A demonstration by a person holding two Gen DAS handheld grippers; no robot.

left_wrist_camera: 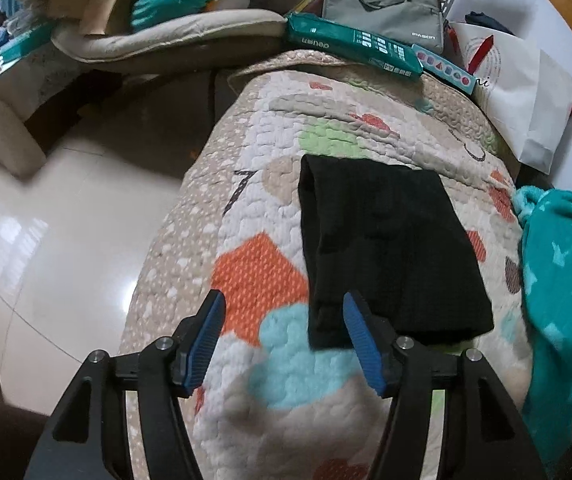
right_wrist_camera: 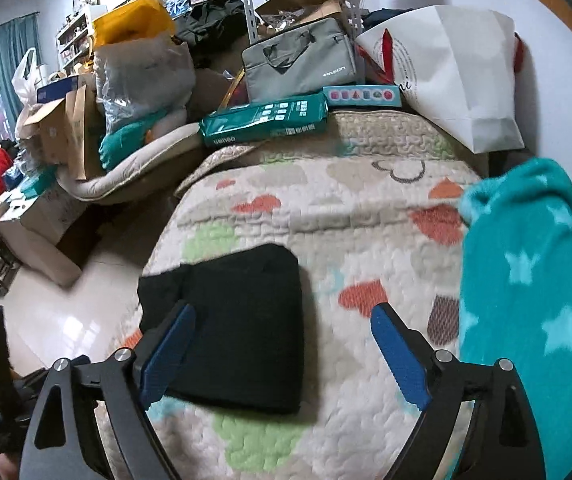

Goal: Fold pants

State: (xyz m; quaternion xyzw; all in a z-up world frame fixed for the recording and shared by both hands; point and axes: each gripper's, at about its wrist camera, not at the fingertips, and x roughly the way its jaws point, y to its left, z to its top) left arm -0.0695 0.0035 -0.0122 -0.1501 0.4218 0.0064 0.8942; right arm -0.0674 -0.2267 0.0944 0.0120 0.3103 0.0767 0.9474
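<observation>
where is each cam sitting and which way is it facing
Left wrist: on the left gripper, looking forward and down over the quilt at the folded black pants; its open blue fingers show.
Right wrist: on the right gripper, facing the same way from further right; its open fingers show.
Shared: pants, quilt, teal star blanket, green box, grey bag.

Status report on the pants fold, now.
Left gripper and right gripper open, empty. Black pants folded flat on quilt. Teal star blanket beside, apart.

Cluttered home: quilt (right_wrist_camera: 366, 216), boxes (right_wrist_camera: 57, 128).
</observation>
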